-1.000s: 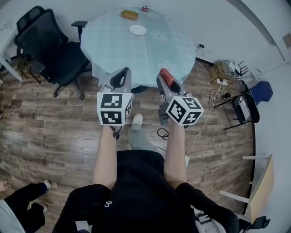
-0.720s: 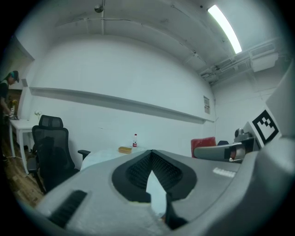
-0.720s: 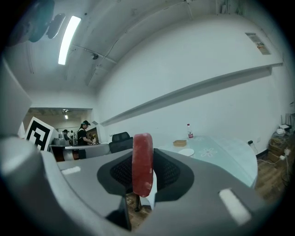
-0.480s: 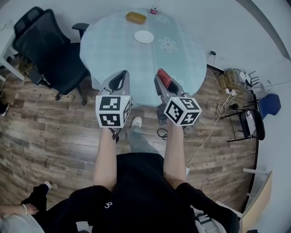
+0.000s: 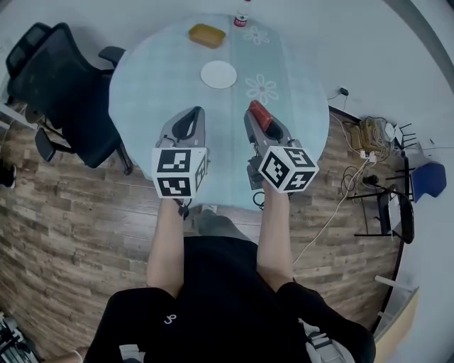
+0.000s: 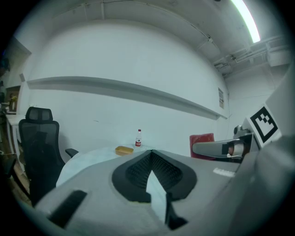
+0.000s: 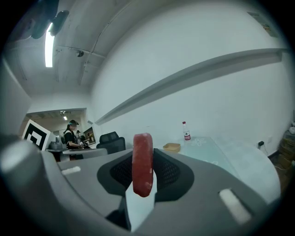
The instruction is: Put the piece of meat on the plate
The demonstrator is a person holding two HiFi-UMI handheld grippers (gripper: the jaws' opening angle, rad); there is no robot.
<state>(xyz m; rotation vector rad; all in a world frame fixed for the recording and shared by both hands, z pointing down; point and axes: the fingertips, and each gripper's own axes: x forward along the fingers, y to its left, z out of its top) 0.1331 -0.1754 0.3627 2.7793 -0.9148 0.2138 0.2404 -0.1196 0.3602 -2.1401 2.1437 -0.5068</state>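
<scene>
Red and slab-shaped, the piece of meat (image 7: 142,163) stands on edge between the dark ribbed pads of the right gripper (image 7: 143,174), whose jaws pinch it from both sides. In the head view, the meat (image 5: 259,115) shows at the tip of the right gripper (image 5: 258,119), held above the near half of a round surface (image 5: 156,92) covered in pale blue-green flowered cloth.

The small white round plate (image 5: 218,74) lies farther out on that surface, well apart from the meat and bare. Beyond the plate sit a shallow yellow dish (image 5: 206,35) and a small clear bottle with a red label (image 5: 241,19) at the far rim.

The left gripper (image 5: 189,119) is level beside the right one, also over the near part of the surface. In its own view, the left gripper's (image 6: 151,159) jaws are pressed together at the tips with nothing between them.

A black mesh office chair (image 5: 57,85) stands on the wood-plank floor (image 5: 64,205) to the left of the surface.
</scene>
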